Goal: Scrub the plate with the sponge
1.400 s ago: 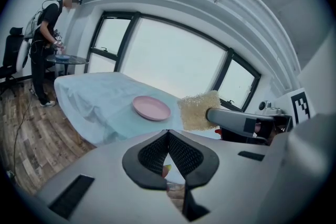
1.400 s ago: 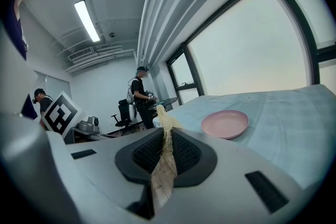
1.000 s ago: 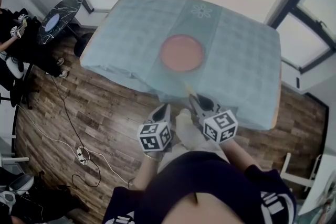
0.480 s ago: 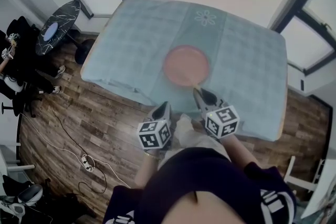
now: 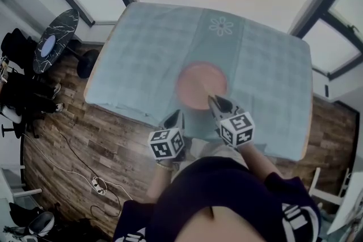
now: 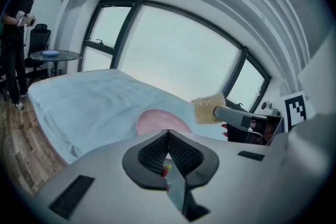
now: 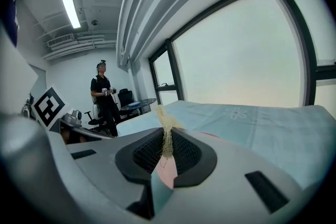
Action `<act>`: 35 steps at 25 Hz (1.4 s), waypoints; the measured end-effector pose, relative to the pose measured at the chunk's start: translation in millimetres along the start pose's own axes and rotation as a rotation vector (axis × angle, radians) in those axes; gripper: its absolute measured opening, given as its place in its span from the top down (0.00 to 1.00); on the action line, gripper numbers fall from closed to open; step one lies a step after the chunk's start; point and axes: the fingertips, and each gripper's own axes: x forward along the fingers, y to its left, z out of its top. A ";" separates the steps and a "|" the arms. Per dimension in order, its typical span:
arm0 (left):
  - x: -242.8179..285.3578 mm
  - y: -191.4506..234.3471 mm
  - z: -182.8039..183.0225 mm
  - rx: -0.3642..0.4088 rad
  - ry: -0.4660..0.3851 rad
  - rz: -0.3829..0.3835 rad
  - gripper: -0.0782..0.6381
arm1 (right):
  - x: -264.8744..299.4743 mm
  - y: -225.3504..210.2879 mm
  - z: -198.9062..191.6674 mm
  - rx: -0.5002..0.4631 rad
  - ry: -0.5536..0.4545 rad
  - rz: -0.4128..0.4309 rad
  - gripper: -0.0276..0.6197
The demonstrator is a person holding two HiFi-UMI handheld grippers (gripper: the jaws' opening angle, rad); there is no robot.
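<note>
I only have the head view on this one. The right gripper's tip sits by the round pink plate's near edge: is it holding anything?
Observer: Yes, its own view shows the right gripper shut on a flat yellow-beige fibrous sponge, seen edge-on.
Operator: Is it scrubbing yet?
Observer: The left gripper view shows the sponge raised beside the round pink plate, seemingly not touching.
Operator: And the other one?
Observer: The left gripper is shut, nothing between its jaws.
</note>
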 end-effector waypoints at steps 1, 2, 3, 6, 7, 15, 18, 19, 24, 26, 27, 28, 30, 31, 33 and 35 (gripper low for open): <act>5.2 2.0 2.9 0.001 0.006 -0.004 0.88 | 6.2 -3.0 0.8 -0.006 0.009 -0.004 0.90; 10.4 3.9 5.6 0.002 0.012 -0.008 0.88 | 12.4 -6.2 1.4 -0.013 0.017 -0.008 0.90; 15.9 5.6 7.7 0.004 0.019 -0.011 0.88 | 18.7 -9.9 1.6 -0.020 0.027 -0.013 0.90; 34.6 9.6 11.4 0.011 0.043 -0.017 0.88 | 37.5 -23.5 -0.4 -0.035 0.056 -0.028 0.90; 40.5 10.8 12.0 0.012 0.052 -0.019 0.88 | 43.6 -27.9 -1.8 -0.040 0.067 -0.032 0.90; 80.1 19.3 15.9 0.015 0.110 -0.029 0.88 | 86.9 -61.3 -23.4 -0.080 0.174 -0.072 0.90; 94.2 24.2 16.1 0.017 0.131 -0.030 0.88 | 103.7 -72.1 -33.9 -0.093 0.215 -0.083 0.90; 99.0 25.6 15.9 0.021 0.138 -0.030 0.88 | 109.3 -76.4 -38.6 -0.096 0.228 -0.086 0.90; 117.8 31.9 14.4 0.030 0.172 -0.033 0.88 | 132.9 -89.8 -54.6 -0.089 0.283 -0.097 0.90; 123.8 34.1 13.0 0.027 0.181 -0.033 0.88 | 140.4 -95.6 -58.8 -0.084 0.293 -0.106 0.90; 126.6 35.6 12.2 0.026 0.185 -0.032 0.88 | 143.7 -98.4 -60.7 -0.081 0.301 -0.113 0.90; 129.1 37.2 11.4 0.025 0.189 -0.032 0.88 | 146.4 -100.8 -62.4 -0.076 0.310 -0.120 0.90; 132.9 40.6 8.8 0.025 0.198 -0.030 0.88 | 150.8 -103.1 -64.7 -0.067 0.324 -0.128 0.90; 134.3 42.6 7.3 0.023 0.203 -0.028 0.88 | 152.8 -103.7 -66.1 -0.064 0.330 -0.130 0.90; 136.5 46.4 4.3 0.017 0.214 -0.022 0.88 | 156.5 -104.6 -69.1 -0.059 0.341 -0.131 0.90; 138.4 50.1 1.5 0.009 0.223 -0.014 0.88 | 160.0 -104.5 -71.8 -0.048 0.350 -0.130 0.90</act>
